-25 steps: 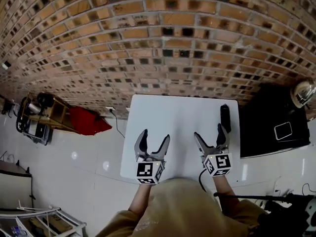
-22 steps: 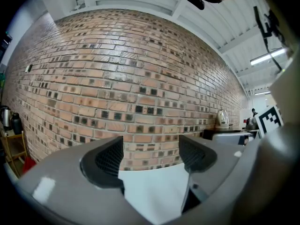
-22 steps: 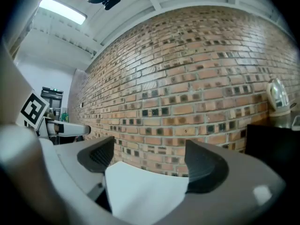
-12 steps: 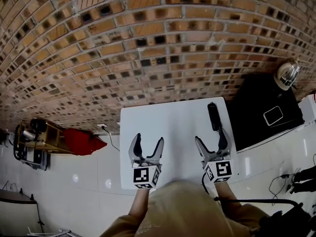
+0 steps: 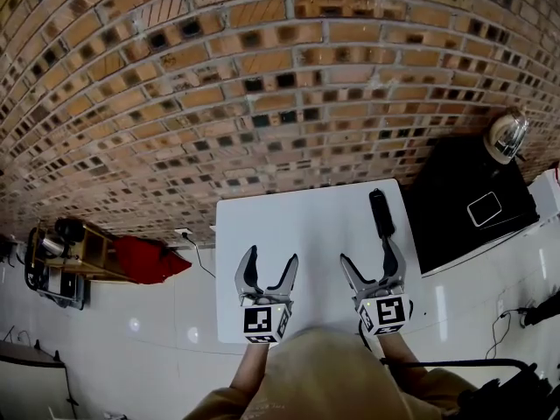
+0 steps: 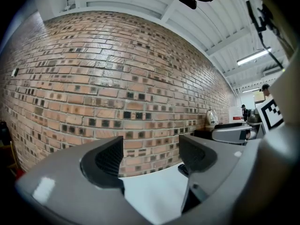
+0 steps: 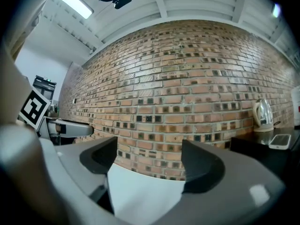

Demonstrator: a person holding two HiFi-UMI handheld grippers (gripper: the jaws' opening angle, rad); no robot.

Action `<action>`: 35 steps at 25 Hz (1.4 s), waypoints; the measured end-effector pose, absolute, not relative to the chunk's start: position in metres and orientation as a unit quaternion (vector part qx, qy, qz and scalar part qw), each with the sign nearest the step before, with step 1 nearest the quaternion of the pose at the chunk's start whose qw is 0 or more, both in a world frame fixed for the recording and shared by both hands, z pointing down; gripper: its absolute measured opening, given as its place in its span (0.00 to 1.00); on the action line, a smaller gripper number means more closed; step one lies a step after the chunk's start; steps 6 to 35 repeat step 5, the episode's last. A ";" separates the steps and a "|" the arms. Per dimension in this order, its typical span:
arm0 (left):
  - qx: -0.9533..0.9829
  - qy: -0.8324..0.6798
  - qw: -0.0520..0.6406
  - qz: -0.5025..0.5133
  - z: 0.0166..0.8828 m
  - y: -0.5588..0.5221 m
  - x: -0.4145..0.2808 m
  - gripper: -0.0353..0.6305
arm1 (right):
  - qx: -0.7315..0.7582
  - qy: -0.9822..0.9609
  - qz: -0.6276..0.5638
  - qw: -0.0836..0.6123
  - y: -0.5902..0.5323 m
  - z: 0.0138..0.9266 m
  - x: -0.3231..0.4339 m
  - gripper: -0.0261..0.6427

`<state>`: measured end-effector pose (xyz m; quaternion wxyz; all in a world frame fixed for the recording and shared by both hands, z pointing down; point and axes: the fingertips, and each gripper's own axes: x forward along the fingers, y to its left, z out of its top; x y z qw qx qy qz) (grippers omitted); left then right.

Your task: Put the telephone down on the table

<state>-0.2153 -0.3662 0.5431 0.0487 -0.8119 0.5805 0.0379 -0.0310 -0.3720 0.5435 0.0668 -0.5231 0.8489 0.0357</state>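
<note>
At the far right side of the white table [image 5: 297, 226], the telephone [image 5: 380, 214] lies flat, a dark handset with its long side pointing at the brick wall [image 5: 262, 103]. Nothing grips it, so we judge the put-down itself done.

The right hand-held gripper [image 5: 369, 256] hangs just short of the handset's near end. Its jaws are released and have just been closing partway on nothing. Its own view shows only table and wall between them.

The left hand-held gripper [image 5: 271, 256] is also released and empty. It is over the near middle of the table, well apart from the telephone.

Step in hand, as we read it: clearing away. To do it well, we would draw the right gripper straight back toward the body, not sideways. Its outer jaw sits nearest the handset, and the table's right edge is near. A sideways nudge could push the telephone toward the black counter [image 5: 455, 191] beside it.
</note>
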 end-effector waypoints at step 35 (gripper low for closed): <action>-0.803 0.593 0.041 0.041 0.542 -0.354 -0.225 0.62 | -0.528 0.846 0.037 0.068 -0.365 0.536 -0.029 0.66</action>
